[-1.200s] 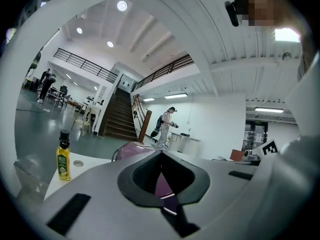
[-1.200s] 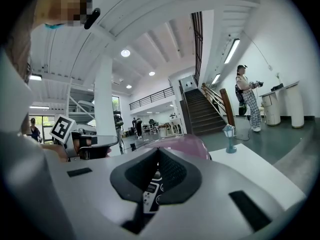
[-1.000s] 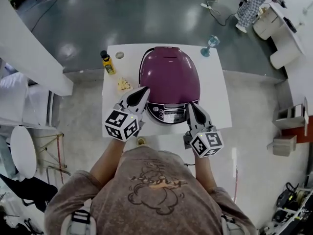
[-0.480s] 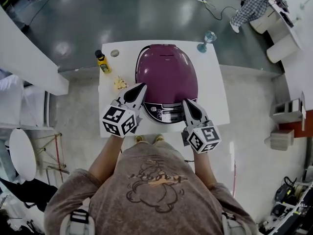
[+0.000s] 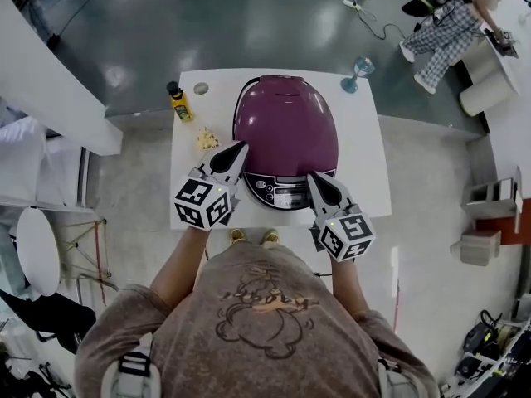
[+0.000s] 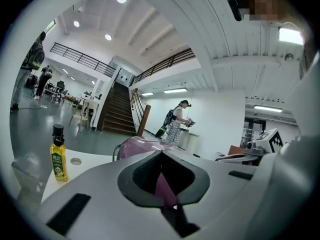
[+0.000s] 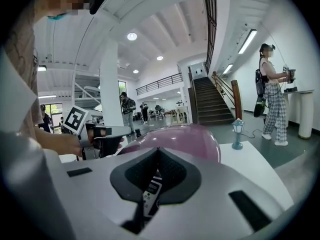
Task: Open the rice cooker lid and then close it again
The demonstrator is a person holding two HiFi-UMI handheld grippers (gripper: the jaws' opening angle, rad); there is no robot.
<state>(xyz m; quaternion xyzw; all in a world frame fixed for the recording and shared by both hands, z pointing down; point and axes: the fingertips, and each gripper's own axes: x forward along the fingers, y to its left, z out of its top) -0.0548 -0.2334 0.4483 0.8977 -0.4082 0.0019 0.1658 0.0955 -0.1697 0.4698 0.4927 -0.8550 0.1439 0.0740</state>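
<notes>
Purple rice cooker [image 5: 286, 131], lid down, sits mid-frame on white table [image 5: 363, 172], w/ L gripper [image 5: 241, 147] by its lower-left edge & R gripper [image 5: 314, 177] lower right beside ctrl panel [image 5: 286, 194], both jaw pairs pressed together, pinching nothing.

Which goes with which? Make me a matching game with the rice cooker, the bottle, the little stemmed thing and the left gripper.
Things:
1. rice cooker
2. bottle
3. stemmed ornament
4. left gripper

Descriptions:
A. blue, at the table's far right corner
B. jaws shut
C. purple, lid down
D. yellow with a black cap

Pairs: 1-C, 2-D, 3-A, 4-B.
</notes>
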